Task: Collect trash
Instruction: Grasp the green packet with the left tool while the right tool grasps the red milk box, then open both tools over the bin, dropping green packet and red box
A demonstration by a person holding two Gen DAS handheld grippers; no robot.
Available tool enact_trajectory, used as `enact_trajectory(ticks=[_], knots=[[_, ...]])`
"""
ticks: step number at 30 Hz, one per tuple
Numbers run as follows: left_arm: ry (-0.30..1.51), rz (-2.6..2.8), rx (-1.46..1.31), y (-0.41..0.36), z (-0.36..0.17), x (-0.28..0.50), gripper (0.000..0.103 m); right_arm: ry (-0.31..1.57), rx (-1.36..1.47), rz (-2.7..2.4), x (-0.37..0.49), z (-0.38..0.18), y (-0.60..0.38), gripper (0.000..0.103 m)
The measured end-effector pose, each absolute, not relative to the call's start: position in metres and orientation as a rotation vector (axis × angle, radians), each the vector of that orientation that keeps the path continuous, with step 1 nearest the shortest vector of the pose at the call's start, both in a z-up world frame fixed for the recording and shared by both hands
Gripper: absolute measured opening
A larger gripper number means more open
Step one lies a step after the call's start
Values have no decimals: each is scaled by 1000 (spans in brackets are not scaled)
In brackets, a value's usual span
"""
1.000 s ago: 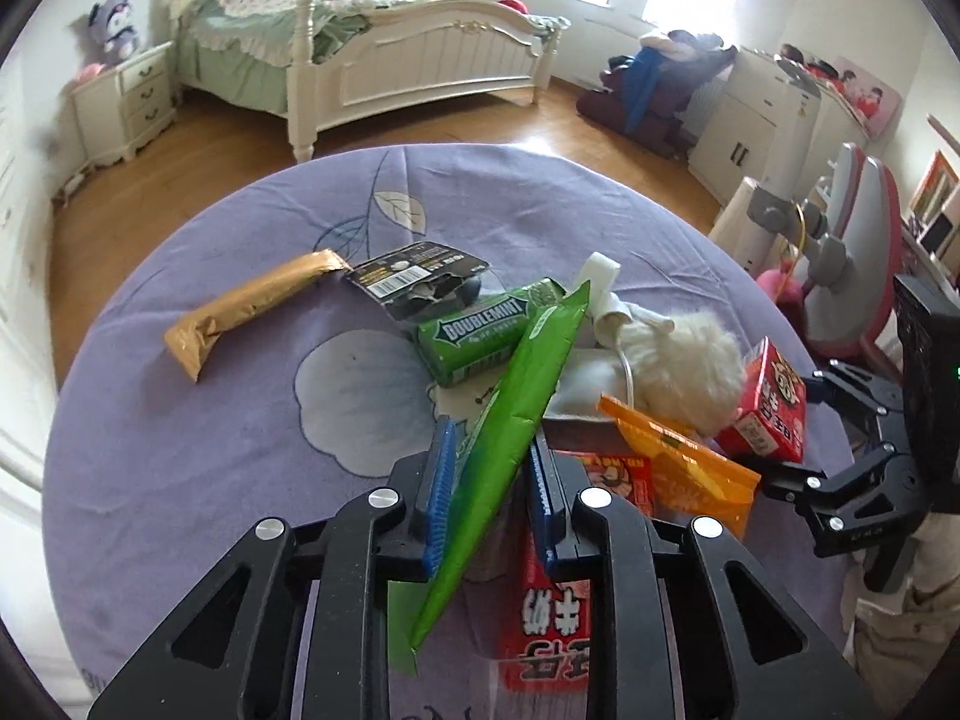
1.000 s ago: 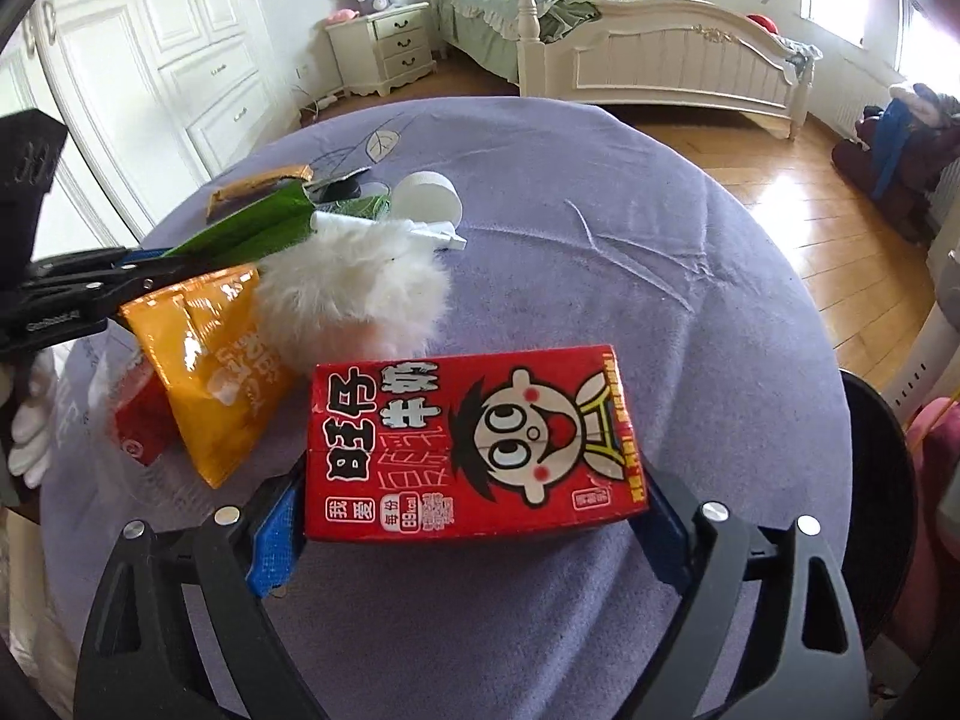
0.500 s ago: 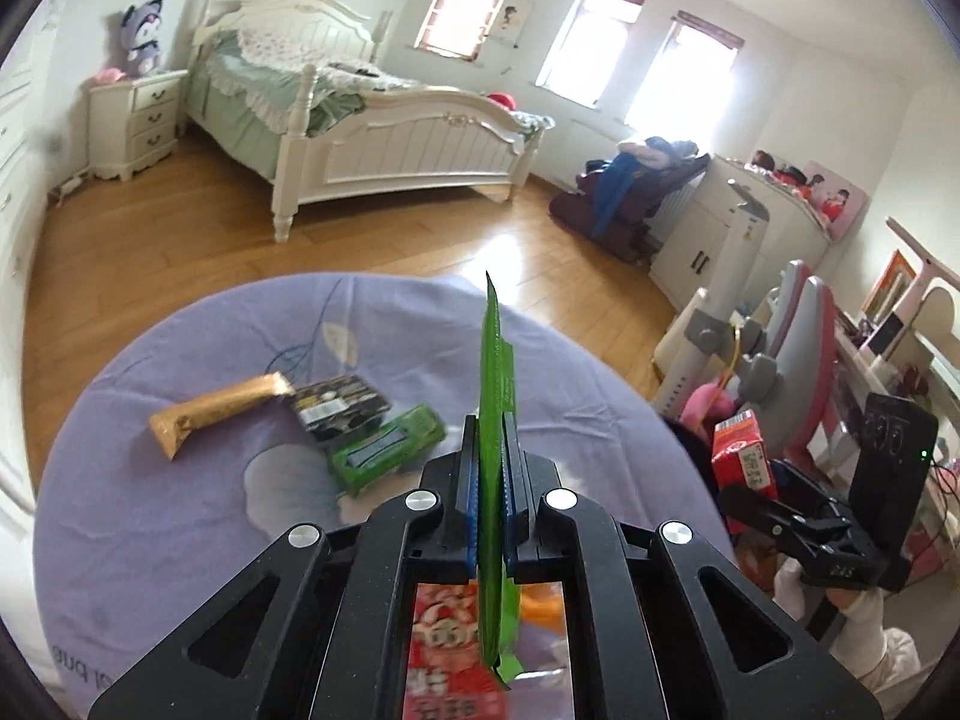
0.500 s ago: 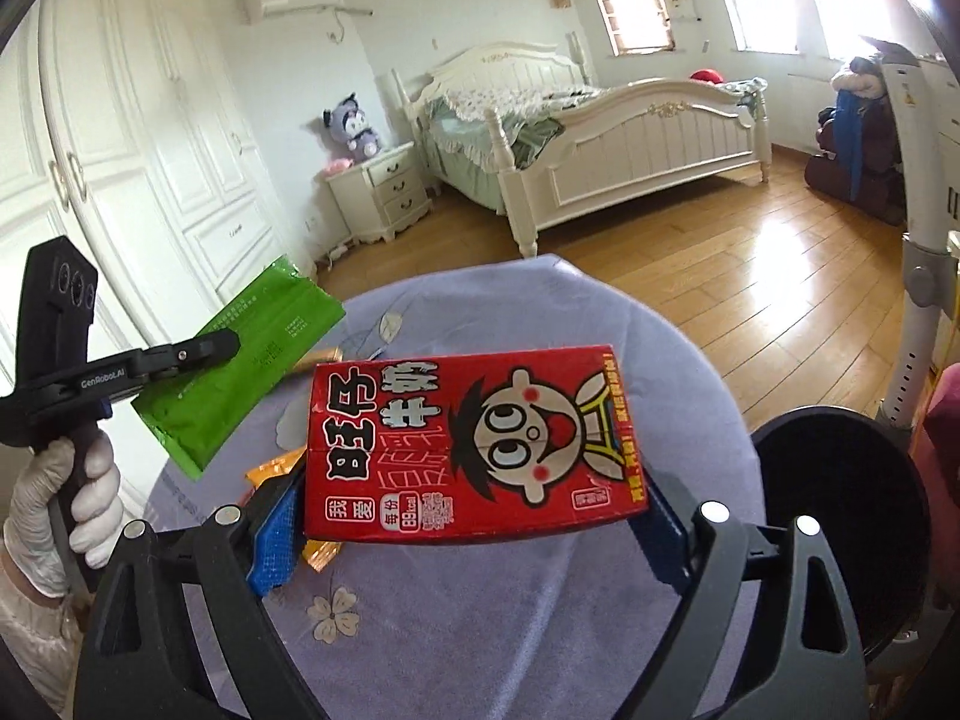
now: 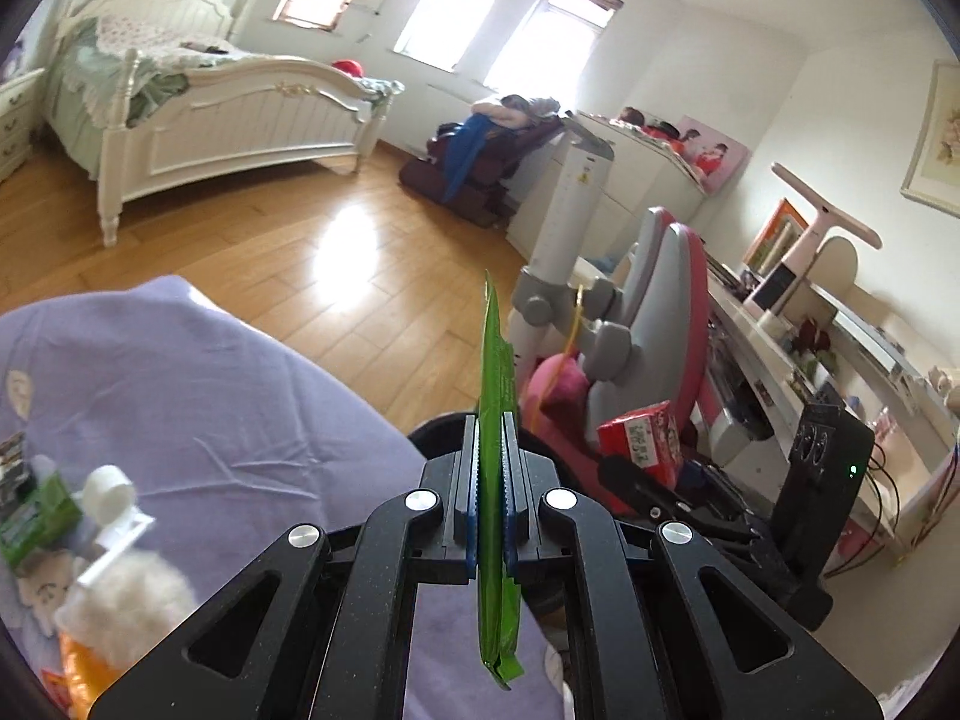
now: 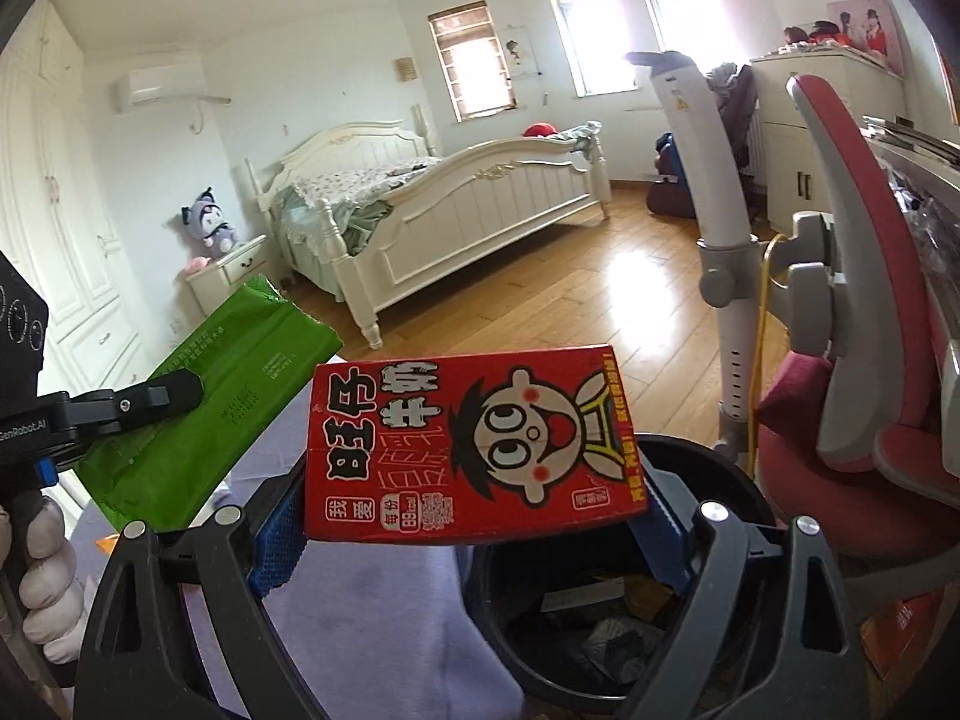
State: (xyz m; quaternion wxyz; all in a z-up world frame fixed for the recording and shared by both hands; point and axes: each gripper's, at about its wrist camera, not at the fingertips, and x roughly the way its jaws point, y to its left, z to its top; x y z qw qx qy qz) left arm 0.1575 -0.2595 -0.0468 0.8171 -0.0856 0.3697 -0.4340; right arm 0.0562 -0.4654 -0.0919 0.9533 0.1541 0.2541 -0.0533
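My left gripper [image 5: 492,468] is shut on a flat green wrapper [image 5: 497,396], held edge-on above the table's right edge; the wrapper also shows in the right wrist view [image 6: 198,396]. My right gripper [image 6: 474,516] is shut on a red milk carton [image 6: 474,450] with a cartoon face, held over the rim of a black trash bin [image 6: 606,618] beside the table. The carton shows in the left wrist view [image 5: 642,435] too. The bin holds some dark scraps.
The purple-clothed round table [image 5: 210,414] still carries a green gum pack [image 5: 30,516], a white cap [image 5: 108,492], a white fluffy ball [image 5: 126,600] and an orange packet [image 5: 78,672]. A pink and grey chair [image 6: 840,360] stands right of the bin.
Both grippers lifted their items off the table and swung right toward the bin. The carton now hangs over the bin's rim.
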Motion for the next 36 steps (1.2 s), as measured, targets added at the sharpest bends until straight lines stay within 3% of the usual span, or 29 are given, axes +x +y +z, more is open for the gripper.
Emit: enact_trajectory(ticks=[14,34,35,36], knots=[[897,-1020,-79,-386,-107,166,7,610,420,-222,42,-155,-533,88],[944,-995,-17,-426,-136,177,7,656,424,-239,48,-175,-552,89],[938,-985,-3,-427,-135,177,10,656,422,-247,48,-176,-553,90],[935,-983,6,-428,-135,177,21,655,421,-251,48,-176,-554,92]])
